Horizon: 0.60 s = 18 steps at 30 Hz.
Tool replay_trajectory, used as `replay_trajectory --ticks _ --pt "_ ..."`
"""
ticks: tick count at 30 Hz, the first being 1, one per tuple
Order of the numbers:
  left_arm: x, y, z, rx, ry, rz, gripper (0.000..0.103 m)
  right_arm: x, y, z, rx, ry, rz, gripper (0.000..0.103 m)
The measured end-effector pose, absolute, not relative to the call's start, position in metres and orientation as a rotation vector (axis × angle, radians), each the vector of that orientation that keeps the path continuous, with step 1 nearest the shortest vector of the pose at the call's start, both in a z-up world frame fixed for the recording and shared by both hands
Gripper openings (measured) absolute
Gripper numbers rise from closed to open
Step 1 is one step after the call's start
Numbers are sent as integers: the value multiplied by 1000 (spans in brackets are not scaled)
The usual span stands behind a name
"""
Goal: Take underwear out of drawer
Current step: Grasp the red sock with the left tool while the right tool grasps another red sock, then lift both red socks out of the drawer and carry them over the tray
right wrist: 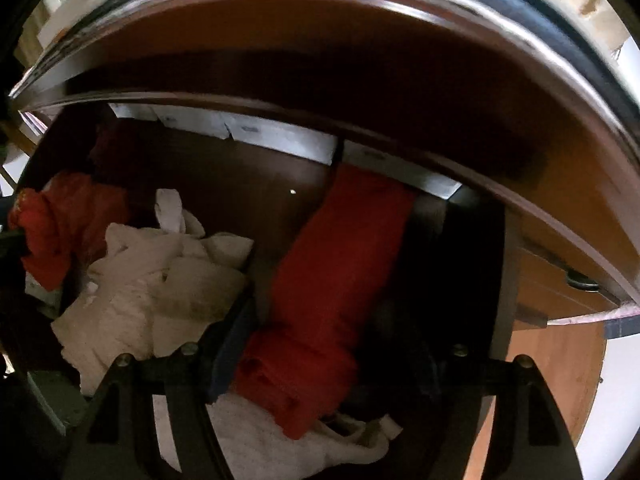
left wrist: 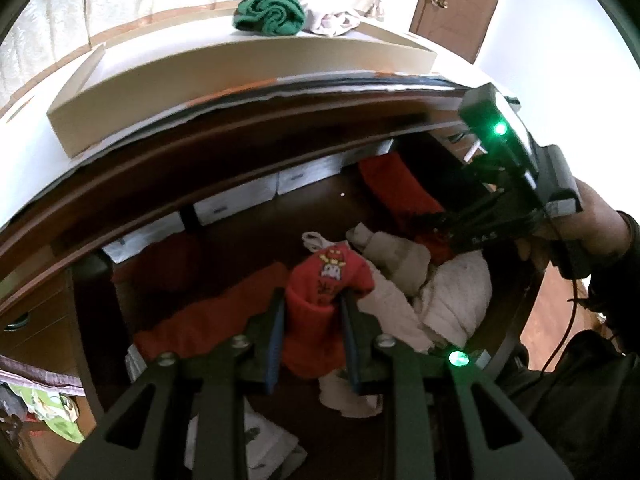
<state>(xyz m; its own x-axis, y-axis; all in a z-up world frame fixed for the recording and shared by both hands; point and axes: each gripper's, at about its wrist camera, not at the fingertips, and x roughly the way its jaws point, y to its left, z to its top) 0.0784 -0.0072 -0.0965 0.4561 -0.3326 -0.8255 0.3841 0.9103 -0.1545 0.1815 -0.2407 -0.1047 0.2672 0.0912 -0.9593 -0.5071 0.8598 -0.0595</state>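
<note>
Clamped between the left hand-held gripper (left wrist: 311,322) pads, red printed underwear (left wrist: 326,300) is hanging over the open drawer (right wrist: 248,184). Beneath it, white cloths (right wrist: 160,280) are lying heaped at the drawer's near side. Right hand-held gripper (right wrist: 340,344) is standing released, jaws spread either side of a folded red garment (right wrist: 332,280).

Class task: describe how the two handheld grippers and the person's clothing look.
Both grippers are black with cut-out frames, silver bolts and blue-padded fingers. The left gripper and the right gripper each carry a green light. A dark sleeve and a black cable show.
</note>
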Motion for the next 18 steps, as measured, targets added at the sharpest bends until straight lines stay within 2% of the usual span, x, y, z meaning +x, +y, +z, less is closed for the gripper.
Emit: replay_trajectory --ticks 1,3,4,5,8,18 --pt "78 -7 -96 54 1002 -441 24 182 -238 -107 -416 1249 416 73" --pt "78 -7 -94 50 992 -437 24 184 -233 -110 -436 1253 416 66" --pt "78 -7 -93 48 990 -436 24 185 -232 -110 -453 1243 399 52" --pt "77 -7 -91 46 985 -433 24 186 -233 -109 -460 1230 396 43" --pt "76 -6 -88 45 974 -429 24 181 -237 -104 -441 1210 419 31" --pt "73 -5 -72 39 902 -403 24 145 -252 -65 -423 1049 497 29"
